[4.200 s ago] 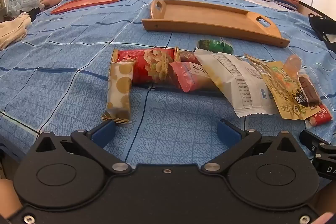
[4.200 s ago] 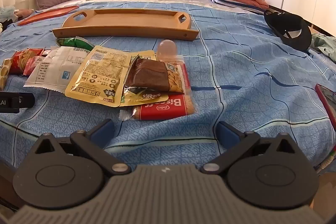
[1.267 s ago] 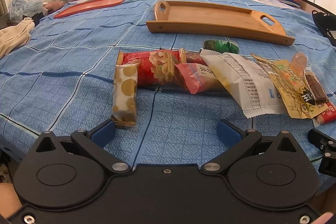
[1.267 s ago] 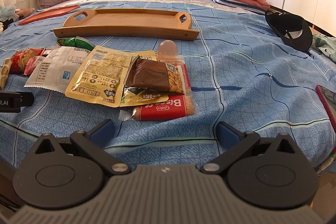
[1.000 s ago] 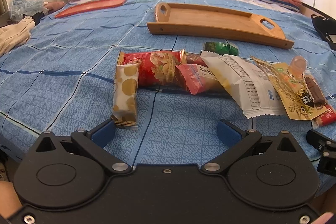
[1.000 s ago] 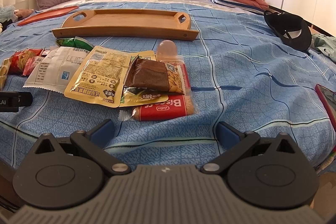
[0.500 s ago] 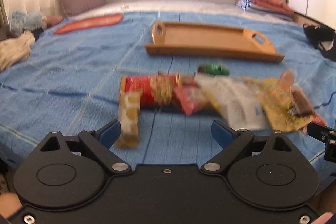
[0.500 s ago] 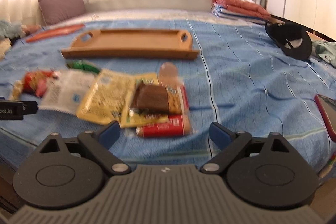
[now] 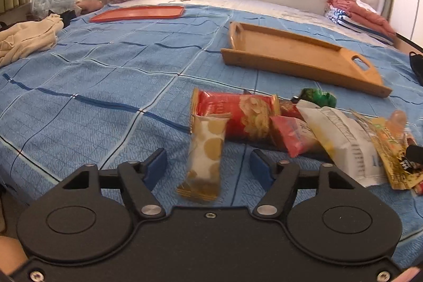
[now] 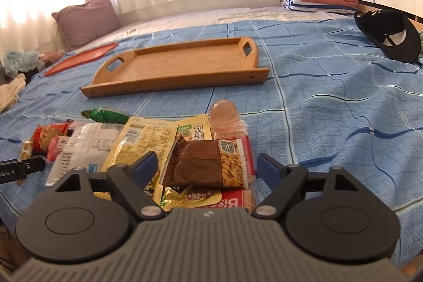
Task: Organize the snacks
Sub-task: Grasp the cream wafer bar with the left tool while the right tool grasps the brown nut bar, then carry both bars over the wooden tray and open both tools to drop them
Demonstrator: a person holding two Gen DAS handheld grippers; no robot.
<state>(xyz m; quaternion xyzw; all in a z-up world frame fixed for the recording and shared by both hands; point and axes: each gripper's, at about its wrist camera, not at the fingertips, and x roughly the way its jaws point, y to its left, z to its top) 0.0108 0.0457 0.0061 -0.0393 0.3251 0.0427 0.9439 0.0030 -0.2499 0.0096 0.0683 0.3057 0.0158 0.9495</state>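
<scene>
While both tools are held wide, a cookie packet (image 9: 206, 157) is framed by the left tool (image 9: 208, 167). A brown packet (image 10: 203, 165) is framed by the right tool (image 10: 208, 169).

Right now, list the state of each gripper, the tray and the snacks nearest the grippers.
left gripper: open, straddling the gold-dotted packet, not gripping.
gold-dotted packet: lying flat on the bedspread.
right gripper: open, around the brown almond packet, not closed on it.
brown almond packet: lying on top of the snack pile.
wooden tray: empty, flat on the bed beyond the snacks.
red chip bag: lying flat, sealed.
</scene>
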